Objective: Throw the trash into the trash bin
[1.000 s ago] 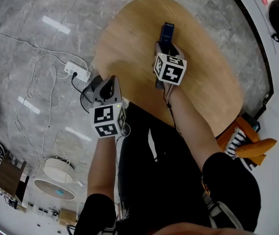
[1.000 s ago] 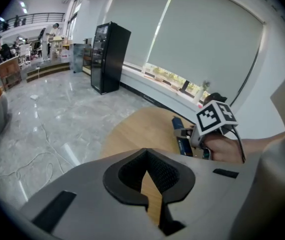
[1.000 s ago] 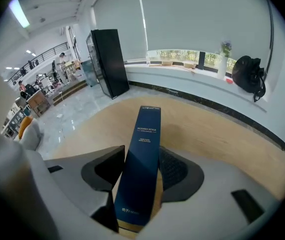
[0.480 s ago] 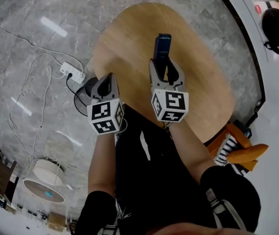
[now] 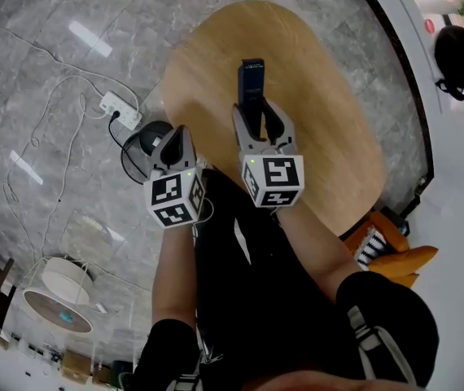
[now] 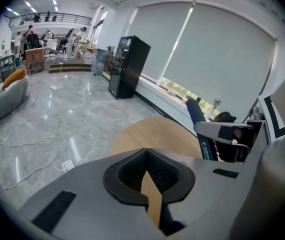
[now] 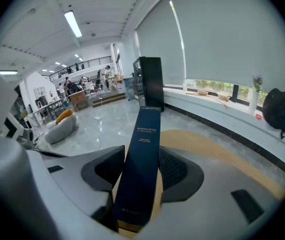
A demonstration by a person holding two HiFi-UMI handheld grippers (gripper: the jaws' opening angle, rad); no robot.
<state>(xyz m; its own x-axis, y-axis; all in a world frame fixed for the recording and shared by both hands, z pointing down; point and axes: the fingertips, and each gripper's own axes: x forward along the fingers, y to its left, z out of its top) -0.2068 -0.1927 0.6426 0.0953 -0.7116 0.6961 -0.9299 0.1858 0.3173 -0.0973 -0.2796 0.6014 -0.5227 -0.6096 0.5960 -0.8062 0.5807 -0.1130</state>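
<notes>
Two jaws of my right gripper (image 5: 256,114) clamp the lower end of a long dark blue box (image 5: 251,73), which sticks out lengthwise beyond them over the oval wooden tabletop (image 5: 330,96). My left gripper (image 5: 175,139) hangs just beside it, jaws closed together on nothing, near a dark round bin (image 5: 138,142) on the floor by the tabletop's edge.

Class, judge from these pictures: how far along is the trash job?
Done: the dark blue box is picked up, clamped in the right tool above the wooden table. In hand: that carry; the left tool is shut and empty. Left: bring the box over what looks like the dark bin beside the table and release it.
</notes>
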